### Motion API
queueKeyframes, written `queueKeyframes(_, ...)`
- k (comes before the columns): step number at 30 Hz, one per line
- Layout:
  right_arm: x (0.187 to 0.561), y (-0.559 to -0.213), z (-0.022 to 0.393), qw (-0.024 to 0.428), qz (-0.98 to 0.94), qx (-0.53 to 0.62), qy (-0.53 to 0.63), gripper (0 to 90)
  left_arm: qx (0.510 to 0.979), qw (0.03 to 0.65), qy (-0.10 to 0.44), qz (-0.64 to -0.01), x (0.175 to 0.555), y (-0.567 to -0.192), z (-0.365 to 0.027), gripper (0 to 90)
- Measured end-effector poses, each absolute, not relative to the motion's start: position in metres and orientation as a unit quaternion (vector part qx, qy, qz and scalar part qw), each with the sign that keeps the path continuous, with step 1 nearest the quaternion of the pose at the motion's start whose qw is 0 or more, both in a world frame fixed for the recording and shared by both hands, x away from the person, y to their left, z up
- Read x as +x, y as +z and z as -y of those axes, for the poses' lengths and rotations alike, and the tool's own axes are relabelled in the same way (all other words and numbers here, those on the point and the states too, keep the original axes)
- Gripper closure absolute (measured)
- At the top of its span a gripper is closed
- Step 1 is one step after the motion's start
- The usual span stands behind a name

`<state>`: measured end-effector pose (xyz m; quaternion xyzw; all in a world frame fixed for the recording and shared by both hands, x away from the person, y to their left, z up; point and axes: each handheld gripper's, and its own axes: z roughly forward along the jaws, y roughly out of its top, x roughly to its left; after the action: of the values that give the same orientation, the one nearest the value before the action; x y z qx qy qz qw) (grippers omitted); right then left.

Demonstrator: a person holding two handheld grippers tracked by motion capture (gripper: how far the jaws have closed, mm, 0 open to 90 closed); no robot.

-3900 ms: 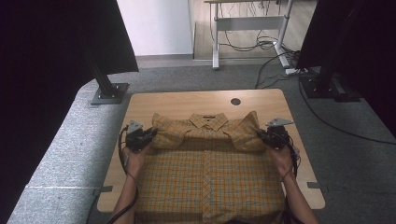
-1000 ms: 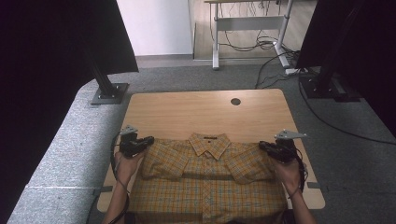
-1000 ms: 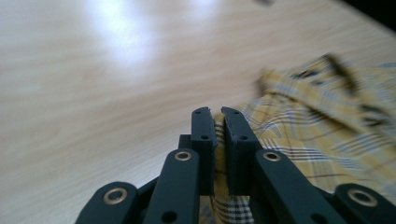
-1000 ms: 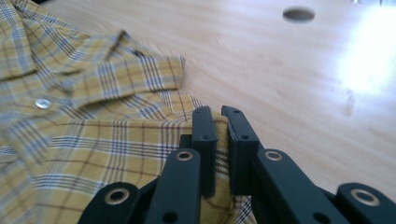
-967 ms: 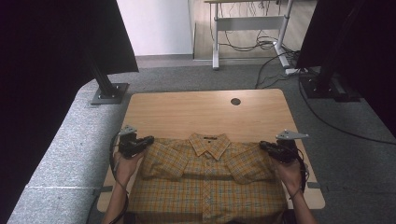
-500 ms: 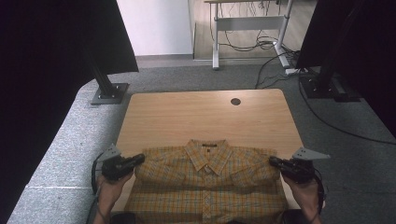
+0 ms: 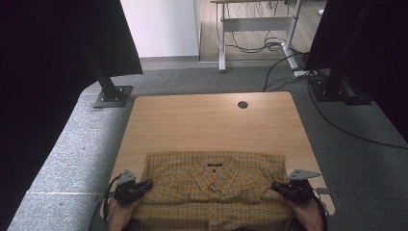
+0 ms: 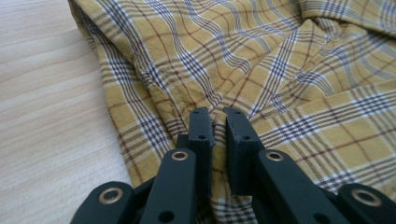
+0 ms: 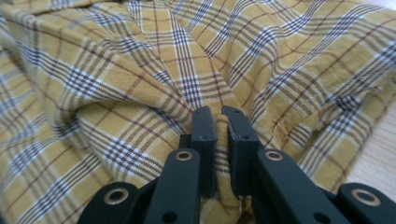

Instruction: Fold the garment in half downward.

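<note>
The yellow plaid shirt (image 7: 214,185) lay collar-up at the near edge of the worktop (image 7: 207,122). Both hands entered from below, 1 at each shoulder. The left claw (image 7: 146,184) and right claw (image 7: 275,186) pointed inward, each clamped narrowly on shirt fabric.

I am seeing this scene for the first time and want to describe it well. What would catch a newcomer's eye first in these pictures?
The yellow plaid button-up shirt stands out first, spread collar-up across the near end of the light wooden table. Next come the two black grippers pinching its cloth: the left gripper at the shirt's left edge and the right gripper at its right edge, each shut on a fold. Beyond the table lie grey carpet and trailing black cables.
</note>
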<state>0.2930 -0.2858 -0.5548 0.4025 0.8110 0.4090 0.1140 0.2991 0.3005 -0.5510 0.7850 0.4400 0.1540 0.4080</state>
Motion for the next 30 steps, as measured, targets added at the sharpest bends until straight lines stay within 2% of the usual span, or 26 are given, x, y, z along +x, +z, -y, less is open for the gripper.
queueKeyframes(8, 0.32, -0.552, 0.276, 0.141, -0.817, 0.409, 0.383, 83.4, 0.784, 0.385, 0.188, -0.449, 0.322, -0.549, -0.292, 82.1)
queueKeyframes(18, 0.377, -0.549, 0.266, 0.165, -0.81, 0.429, 0.364, 83.5, 0.78, 0.36, 0.222, -0.462, 0.36, -0.547, -0.284, 82.2)
queueKeyframes(30, 0.429, -0.548, 0.266, 0.172, -0.794, 0.459, 0.36, 83.4, 0.766, 0.352, 0.212, -0.494, 0.424, -0.543, -0.277, 82.1)
